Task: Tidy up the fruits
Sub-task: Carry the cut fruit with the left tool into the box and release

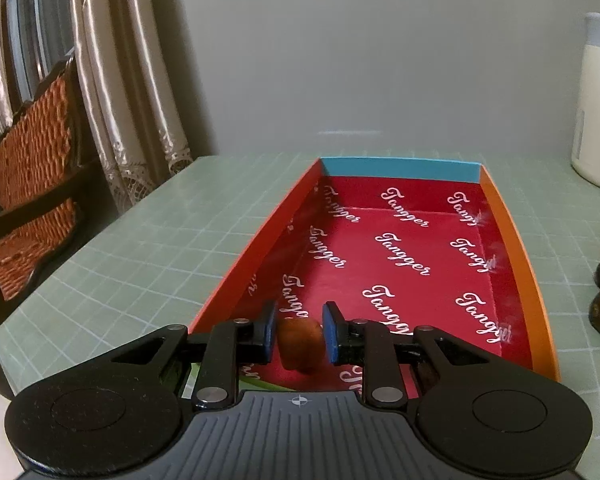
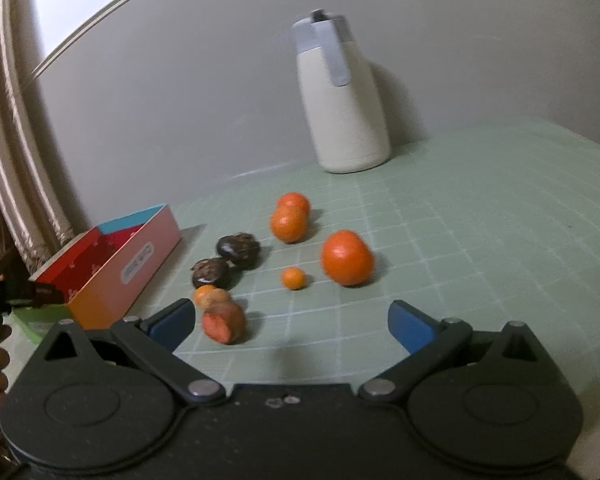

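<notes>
**Brown fruit held over the box**

The left gripper (image 1: 299,334) pinches a brown fruit (image 1: 300,342) above the near end of the red box (image 1: 516,280). Next, I judge: lower and release. The right gripper (image 2: 290,324), spread wide and empty, faces the loose fruit (image 2: 346,257) on the mat

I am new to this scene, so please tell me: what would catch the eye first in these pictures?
First, the red box with white script lettering; the left tongs hold a brown fruit over its near end. Then the loose orange fruits and dark fruits on the green mat, before the open right tongs.
</notes>
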Tool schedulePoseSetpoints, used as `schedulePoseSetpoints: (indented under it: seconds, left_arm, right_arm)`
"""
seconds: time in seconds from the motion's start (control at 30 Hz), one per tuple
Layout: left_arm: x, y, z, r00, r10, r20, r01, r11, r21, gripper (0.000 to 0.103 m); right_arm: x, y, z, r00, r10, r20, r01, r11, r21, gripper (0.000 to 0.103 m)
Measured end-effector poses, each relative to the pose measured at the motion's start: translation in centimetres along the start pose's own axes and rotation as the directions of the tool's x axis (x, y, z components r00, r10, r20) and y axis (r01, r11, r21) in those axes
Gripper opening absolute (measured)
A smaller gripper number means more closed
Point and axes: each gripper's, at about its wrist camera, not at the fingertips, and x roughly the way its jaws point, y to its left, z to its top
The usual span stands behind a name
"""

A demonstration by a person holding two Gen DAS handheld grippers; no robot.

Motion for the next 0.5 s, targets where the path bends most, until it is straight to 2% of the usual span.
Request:
schedulePoseSetpoints:
  seconds: [0.03,0.1,0.13,0.17,0.3,0.37,0.5]
  left_arm:
    - [-0.1,0.1,0.0,1.000,0.000,0.003,0.000,1.000,-0.004,0.030]
    - [-0.4,0.4,-0.1,1.000,-0.011,0.015,0.011,1.000,-0.016,0.048]
    - [-0.6,0.6,-0.1,1.000,-0.015,0.027,0.015,1.000,-0.025,0.065]
    - [-0.9,0.8,-0.1,0.999,-0.029,0.039,0.030,0.999,-0.035,0.072]
    - [-2.1,0.9,-0.3,0.994,-0.031,0.102,0.033,0.999,-0.019,0.078]
    - [-2.7,1.2,-0.4,0.992,-0.020,0.128,0.024,0.999,-0.025,0.084]
    - [-3.6,2.9,-0.6,0.987,-0.010,0.160,0.022,0.997,-0.069,0.085]
  right_arm:
    - [0.3,0.3,0.0,1.000,0.009,-0.007,-0.009,1.000,-0.011,0.103]
    - [0.7,1.1,0.1,1.000,0.024,-0.013,-0.024,0.999,-0.033,0.103]
    - [1.0,1.5,0.1,0.999,0.030,-0.015,-0.031,0.998,-0.046,0.103]
    - [1.2,1.9,0.2,0.999,0.032,-0.014,-0.033,0.998,-0.060,0.103]
    - [2.1,3.3,0.3,0.999,0.039,-0.016,-0.040,0.994,-0.099,0.103]
    - [2.6,3.8,0.3,0.999,0.043,-0.023,-0.045,0.992,-0.115,0.102]
    - [3.4,4.6,0.1,0.999,0.032,-0.035,-0.036,0.990,-0.139,0.092]
